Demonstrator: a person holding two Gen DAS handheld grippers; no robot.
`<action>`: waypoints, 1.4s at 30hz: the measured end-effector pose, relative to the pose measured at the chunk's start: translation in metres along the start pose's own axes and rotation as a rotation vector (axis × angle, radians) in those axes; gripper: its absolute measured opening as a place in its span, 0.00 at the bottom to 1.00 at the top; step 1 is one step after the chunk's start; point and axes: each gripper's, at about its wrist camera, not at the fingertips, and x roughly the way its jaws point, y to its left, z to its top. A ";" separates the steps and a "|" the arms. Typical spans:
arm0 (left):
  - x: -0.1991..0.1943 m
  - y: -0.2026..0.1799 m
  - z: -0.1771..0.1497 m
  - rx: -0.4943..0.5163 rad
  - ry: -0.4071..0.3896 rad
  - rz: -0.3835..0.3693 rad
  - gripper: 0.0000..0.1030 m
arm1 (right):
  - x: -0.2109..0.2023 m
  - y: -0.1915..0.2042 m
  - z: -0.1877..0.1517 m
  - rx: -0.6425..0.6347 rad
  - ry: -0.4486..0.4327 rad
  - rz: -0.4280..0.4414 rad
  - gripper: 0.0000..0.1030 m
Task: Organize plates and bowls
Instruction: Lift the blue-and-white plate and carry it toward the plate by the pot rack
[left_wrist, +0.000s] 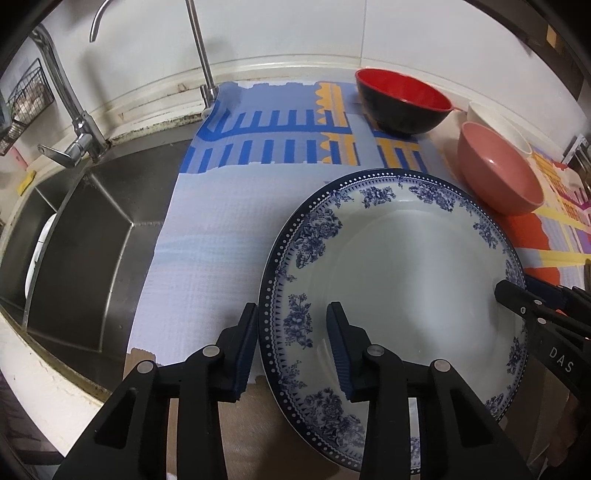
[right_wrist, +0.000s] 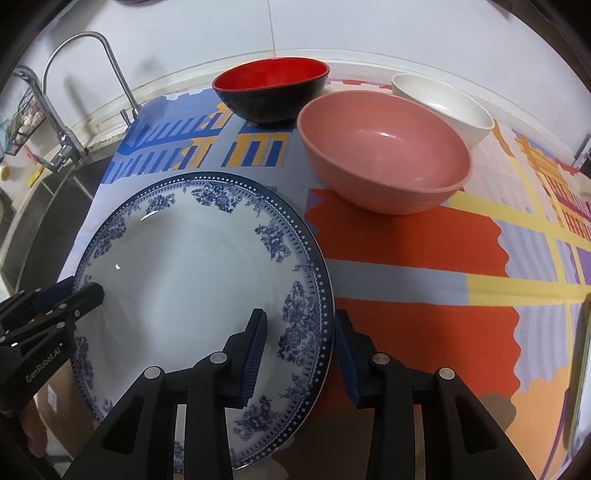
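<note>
Two grippers are straddling opposite rims of one blue-patterned plate (left_wrist: 399, 295): the left gripper (left_wrist: 291, 347) is narrowing over its left rim, the right gripper (right_wrist: 301, 352) over its right. Beyond the right gripper's tips, a pink bowl (right_wrist: 384, 155) is sitting close; uneven squeezing could be tipping the plate into it.

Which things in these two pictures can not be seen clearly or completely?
- Plate: its near edge is hidden behind the left gripper in the left wrist view.
- White object in the sink: only a sliver shows behind the sink wall, left wrist view.
- Wire basket: too small and blurred to tell its contents.
- White bowl: partly hidden by the pink bowl, right wrist view.
- Object at the right edge: cut off.
</note>
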 end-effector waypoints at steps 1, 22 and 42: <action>-0.003 -0.001 0.000 0.001 -0.003 -0.002 0.36 | -0.003 -0.001 0.000 0.002 -0.004 -0.002 0.37; -0.068 -0.074 0.006 0.104 -0.131 -0.104 0.36 | -0.093 -0.059 -0.022 0.092 -0.125 -0.107 0.37; -0.097 -0.197 0.009 0.288 -0.188 -0.236 0.36 | -0.153 -0.163 -0.061 0.258 -0.192 -0.237 0.37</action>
